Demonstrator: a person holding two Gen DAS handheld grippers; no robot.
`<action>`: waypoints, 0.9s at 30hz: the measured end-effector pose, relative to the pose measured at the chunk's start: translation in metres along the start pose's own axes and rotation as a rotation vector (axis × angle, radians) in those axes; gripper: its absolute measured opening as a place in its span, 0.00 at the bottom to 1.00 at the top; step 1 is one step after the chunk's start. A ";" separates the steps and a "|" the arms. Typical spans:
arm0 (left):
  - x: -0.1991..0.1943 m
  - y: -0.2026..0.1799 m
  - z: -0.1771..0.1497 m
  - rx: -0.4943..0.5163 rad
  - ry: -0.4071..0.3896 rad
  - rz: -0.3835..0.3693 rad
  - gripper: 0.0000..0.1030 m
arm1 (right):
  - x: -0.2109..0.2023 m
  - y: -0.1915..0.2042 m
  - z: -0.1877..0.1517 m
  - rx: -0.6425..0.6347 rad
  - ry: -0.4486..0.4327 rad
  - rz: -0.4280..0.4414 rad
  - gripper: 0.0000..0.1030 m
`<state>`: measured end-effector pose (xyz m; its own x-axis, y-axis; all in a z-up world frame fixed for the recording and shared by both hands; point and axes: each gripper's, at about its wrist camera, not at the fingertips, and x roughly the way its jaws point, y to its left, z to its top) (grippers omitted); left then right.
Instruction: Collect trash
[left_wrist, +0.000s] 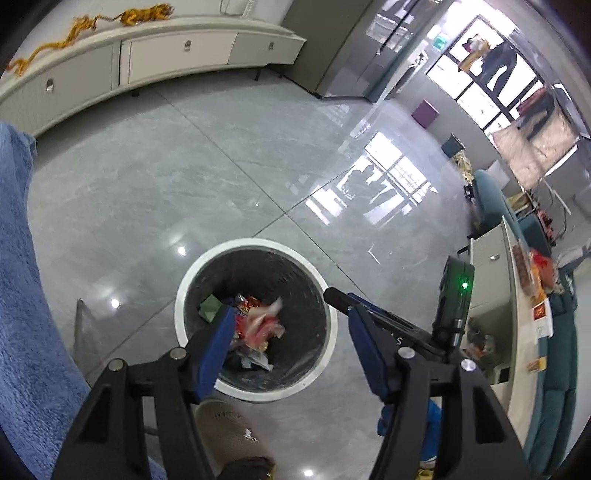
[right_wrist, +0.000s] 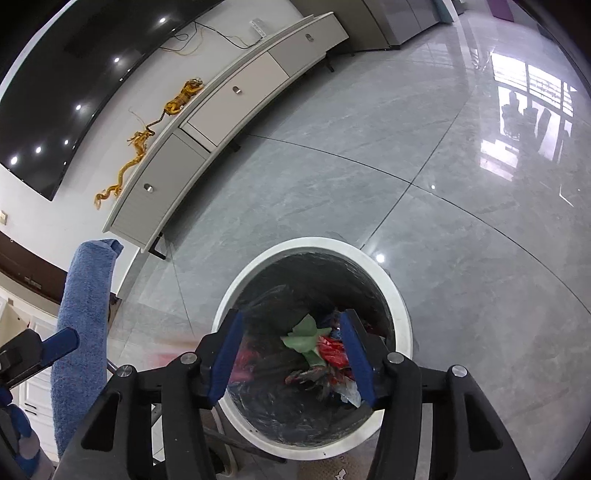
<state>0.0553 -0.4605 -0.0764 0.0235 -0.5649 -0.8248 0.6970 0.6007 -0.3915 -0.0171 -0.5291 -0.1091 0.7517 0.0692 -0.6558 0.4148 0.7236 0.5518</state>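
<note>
A round trash bin, white rim (left_wrist: 186, 284) (right_wrist: 400, 306) and black liner, stands on the floor under both grippers. Inside lie crumpled red and white wrappers (left_wrist: 258, 325), a red wrapper (right_wrist: 332, 350) and a green paper scrap (left_wrist: 209, 307) (right_wrist: 304, 332). My left gripper (left_wrist: 291, 314) hangs open over the bin mouth, nothing between its blue pads (left_wrist: 216, 350). My right gripper (right_wrist: 291, 321) is also open above the bin with empty blue pads (right_wrist: 356, 350). It also shows from the side in the left wrist view, as the right gripper's finger (left_wrist: 347, 301).
A blue fleece blanket (left_wrist: 22, 295) (right_wrist: 85, 314) hangs at the left. A long white cabinet (left_wrist: 177, 51) (right_wrist: 236, 99) with golden dragon figures (right_wrist: 140, 147) lines the far wall. A slipper (left_wrist: 229, 432) lies near the bin. A side table (left_wrist: 517, 332) stands at the right.
</note>
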 end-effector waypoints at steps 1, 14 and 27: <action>-0.001 0.000 -0.001 -0.004 0.004 0.006 0.60 | -0.002 0.000 -0.001 -0.002 -0.001 -0.007 0.51; -0.070 0.008 -0.028 -0.003 -0.160 0.252 0.60 | -0.046 0.052 -0.014 -0.108 -0.082 -0.077 0.60; -0.205 0.032 -0.094 -0.039 -0.451 0.534 0.60 | -0.114 0.174 -0.053 -0.362 -0.222 -0.070 0.74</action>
<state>0.0059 -0.2723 0.0416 0.6566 -0.3612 -0.6621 0.4809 0.8768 -0.0014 -0.0582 -0.3747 0.0342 0.8365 -0.1096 -0.5369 0.2920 0.9182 0.2676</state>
